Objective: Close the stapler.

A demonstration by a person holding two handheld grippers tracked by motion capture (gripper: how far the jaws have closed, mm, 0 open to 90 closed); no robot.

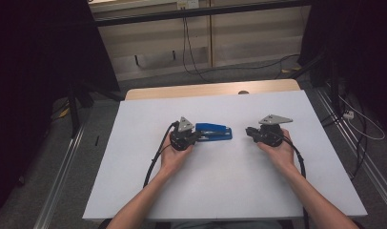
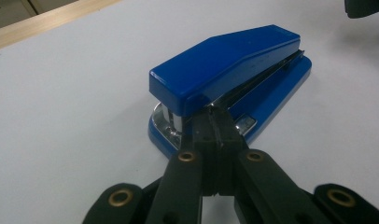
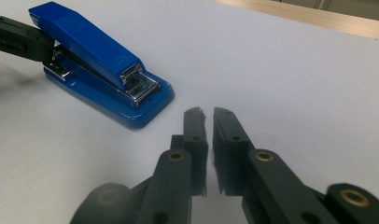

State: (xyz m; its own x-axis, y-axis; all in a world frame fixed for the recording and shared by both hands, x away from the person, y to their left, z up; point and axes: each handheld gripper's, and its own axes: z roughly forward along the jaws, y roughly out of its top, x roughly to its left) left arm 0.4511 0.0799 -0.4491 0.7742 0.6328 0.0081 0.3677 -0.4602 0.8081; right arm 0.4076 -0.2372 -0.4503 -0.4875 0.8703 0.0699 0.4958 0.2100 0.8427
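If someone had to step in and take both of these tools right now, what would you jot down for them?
Left hand-held gripper: jaws shut, tips pressed against the hinge end of the blue stapler; whether they pinch any part of it cannot be told.
Right hand-held gripper: jaws nearly closed on nothing, low over the white table, apart from the stapler's front end.
Stapler: lies flat near the middle of the table, closed, between the two grippers.
Done: left gripper has reached the stapler.
Left: probably steady or lift it and bring the right gripper in.
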